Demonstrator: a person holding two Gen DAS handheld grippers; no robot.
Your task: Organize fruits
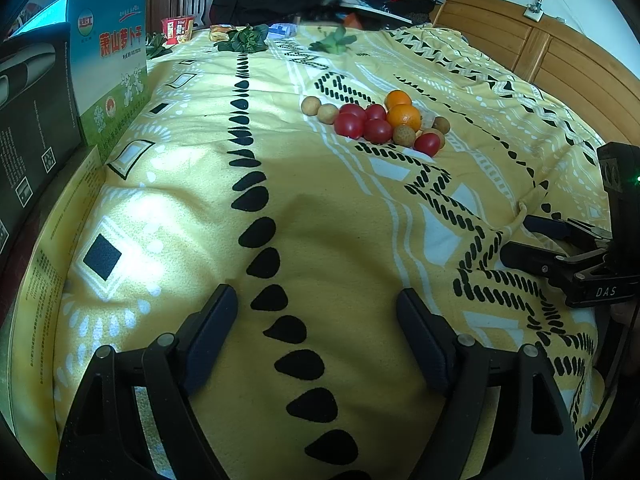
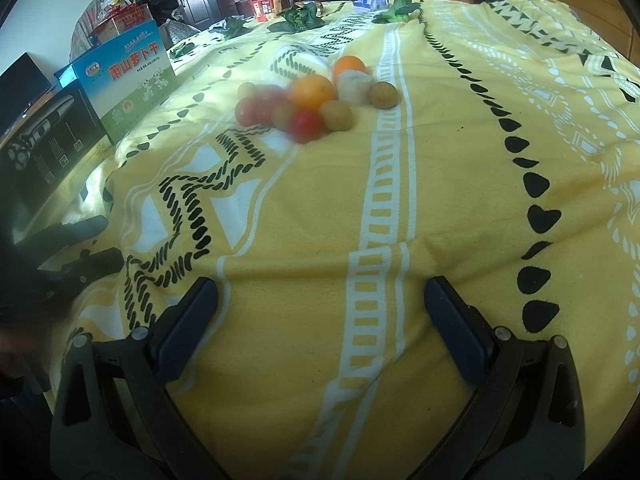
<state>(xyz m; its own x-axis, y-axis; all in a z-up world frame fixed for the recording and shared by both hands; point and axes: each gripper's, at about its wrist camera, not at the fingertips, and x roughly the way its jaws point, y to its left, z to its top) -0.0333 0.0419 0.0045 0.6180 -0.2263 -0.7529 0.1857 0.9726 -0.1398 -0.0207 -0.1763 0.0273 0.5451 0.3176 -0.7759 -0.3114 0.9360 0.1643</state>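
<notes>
Heaped mid-blanket: two oranges [image 1: 403, 117], five red tomatoes [image 1: 349, 125], five small brown fruits [image 1: 328, 113] as counted from the left wrist view. Blurred in the right wrist view, but with a pale cut chunk [image 2: 353, 86] beside the oranges that the left view hides. Yellow patterned blanket [image 1: 340, 240] beneath. Left gripper [image 1: 317, 308] released, jaws wide, nothing between, well short of the heap. Right gripper [image 2: 320, 300] likewise spread and empty. Upright at the blanket's left edge, a blue-green box [image 1: 114, 64] and a black box [image 1: 32, 120]. Leafy greens [image 1: 244, 40] at the far end.
</notes>
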